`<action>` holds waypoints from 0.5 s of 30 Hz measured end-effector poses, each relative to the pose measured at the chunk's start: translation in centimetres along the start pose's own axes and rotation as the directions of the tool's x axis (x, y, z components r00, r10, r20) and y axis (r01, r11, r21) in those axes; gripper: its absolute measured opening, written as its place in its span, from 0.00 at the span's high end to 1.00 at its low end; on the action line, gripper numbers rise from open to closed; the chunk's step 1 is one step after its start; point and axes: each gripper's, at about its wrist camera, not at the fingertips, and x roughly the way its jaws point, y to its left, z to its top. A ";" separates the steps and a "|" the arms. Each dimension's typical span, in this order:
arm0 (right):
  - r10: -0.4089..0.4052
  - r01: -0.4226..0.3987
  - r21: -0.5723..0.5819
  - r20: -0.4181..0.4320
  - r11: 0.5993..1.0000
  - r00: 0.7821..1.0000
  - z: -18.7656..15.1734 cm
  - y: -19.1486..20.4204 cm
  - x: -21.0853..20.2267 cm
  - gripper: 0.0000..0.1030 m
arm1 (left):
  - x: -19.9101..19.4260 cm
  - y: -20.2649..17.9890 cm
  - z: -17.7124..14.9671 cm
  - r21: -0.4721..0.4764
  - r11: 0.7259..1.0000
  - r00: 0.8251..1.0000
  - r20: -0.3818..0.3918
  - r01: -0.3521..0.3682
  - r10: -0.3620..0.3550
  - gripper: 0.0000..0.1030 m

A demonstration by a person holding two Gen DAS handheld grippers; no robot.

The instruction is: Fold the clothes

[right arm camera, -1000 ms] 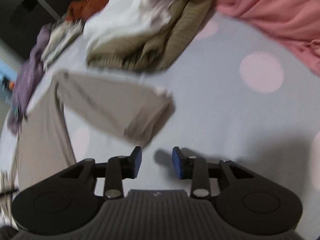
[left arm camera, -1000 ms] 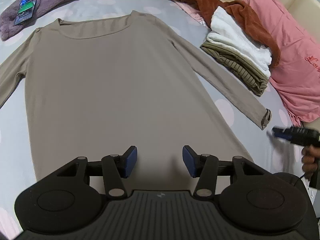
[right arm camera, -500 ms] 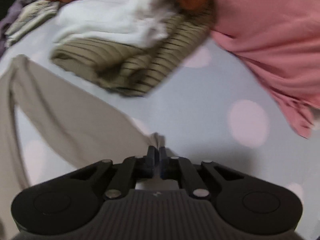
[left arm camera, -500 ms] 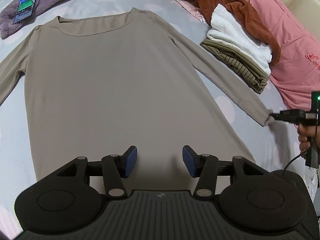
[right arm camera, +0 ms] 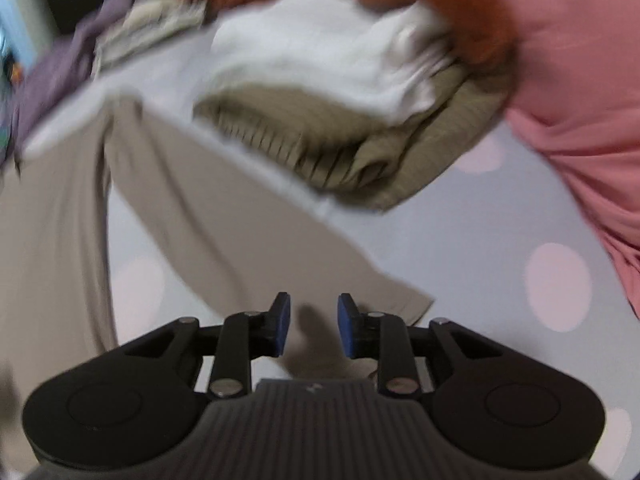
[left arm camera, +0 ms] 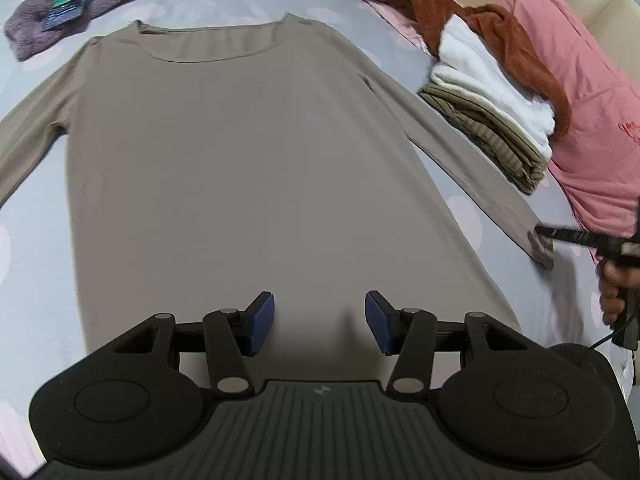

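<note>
Here, a big bed (left arm camera: pixel 248 4) with a dotted grey sheet fills the frame. A tan long-sleeved top (left arm camera: pixel 248 168) lies flat across its middle, sleeves spread out to both sides, likely so it can be folded neatly. At the upper right sits a stack of folded clothes (left arm camera: pixel 492 120), out of the way. The left tongs (left arm camera: pixel 320 322) hang wide apart over the hem at the bottom, holding nothing. The right tongs (right arm camera: pixel 310 330) are narrowly apart at the sleeve cuff (right arm camera: pixel 384 300), holding nothing, and seem well placed for pinching it.
</note>
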 end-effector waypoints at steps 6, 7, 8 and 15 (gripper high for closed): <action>-0.105 0.106 -0.018 0.054 0.994 0.993 1.4 -2.1 0.0 0.70 | -0.4 2.2 0.0 -0.032 0.999 1.000 0.004 -0.020 0.020 0.53; -0.038 0.039 -0.009 0.085 0.999 0.996 2.1 -2.6 -0.4 0.65 | -0.3 2.4 0.0 -0.037 0.999 1.000 0.001 -0.022 0.022 0.53; 0.002 0.002 -0.038 0.094 0.999 0.996 3.0 -2.2 -0.3 0.64 | -0.2 2.6 0.0 -0.042 0.999 1.000 0.000 -0.022 0.022 0.53; 0.222 -0.167 -0.370 0.113 0.914 0.968 9.4 8.5 2.8 0.65 | -0.3 4.8 0.5 -0.079 0.995 0.998 0.013 -0.056 0.057 0.53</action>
